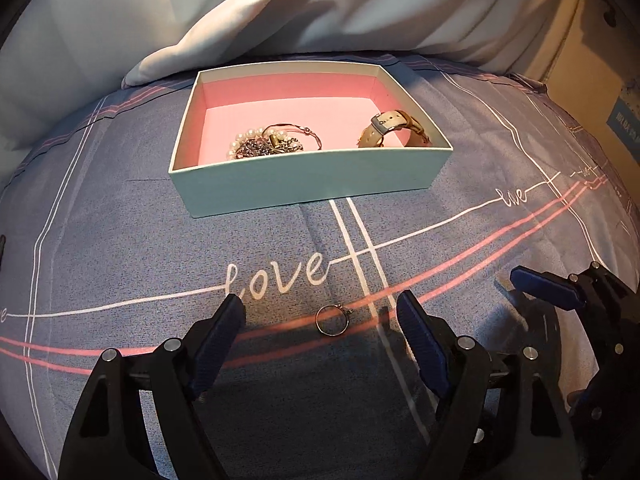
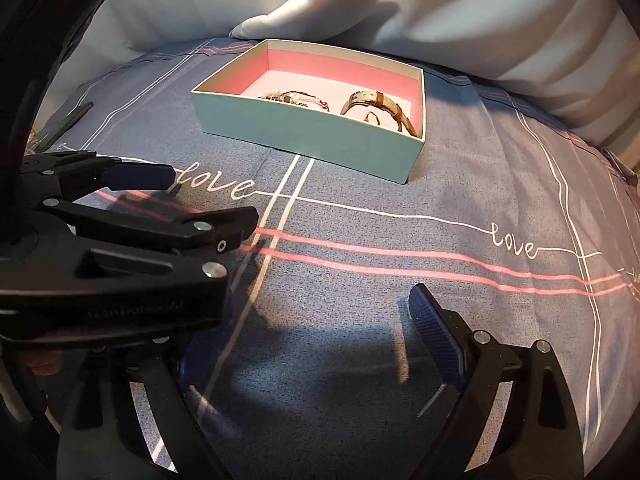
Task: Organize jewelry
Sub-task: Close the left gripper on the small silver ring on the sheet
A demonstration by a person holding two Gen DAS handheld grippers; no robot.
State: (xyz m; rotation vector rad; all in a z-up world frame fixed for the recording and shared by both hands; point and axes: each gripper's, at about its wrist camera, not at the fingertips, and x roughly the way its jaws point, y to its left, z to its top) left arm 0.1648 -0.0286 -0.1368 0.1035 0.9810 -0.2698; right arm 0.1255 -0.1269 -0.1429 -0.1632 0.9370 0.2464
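A small silver ring (image 1: 332, 320) lies on the blue bedsheet, right between the tips of my left gripper (image 1: 322, 316), which is open around it and low over the sheet. A mint box with a pink inside (image 1: 304, 178) stands farther back; it holds a pile of pearl and chain necklaces (image 1: 266, 144) at the left and a beige watch (image 1: 394, 128) at the right. The box also shows in the right wrist view (image 2: 308, 130). My right gripper (image 2: 320, 320) is open and empty; the left gripper (image 2: 168, 200) crosses in front of its left finger. The ring is hidden in the right wrist view.
The sheet (image 1: 120, 240) has white and pink lines and "love" lettering. White pillows or a duvet (image 1: 280, 8) lie behind the box. A cardboard box (image 1: 600, 80) stands off the bed at the far right. A dark flat object (image 2: 72, 118) lies at the sheet's left edge.
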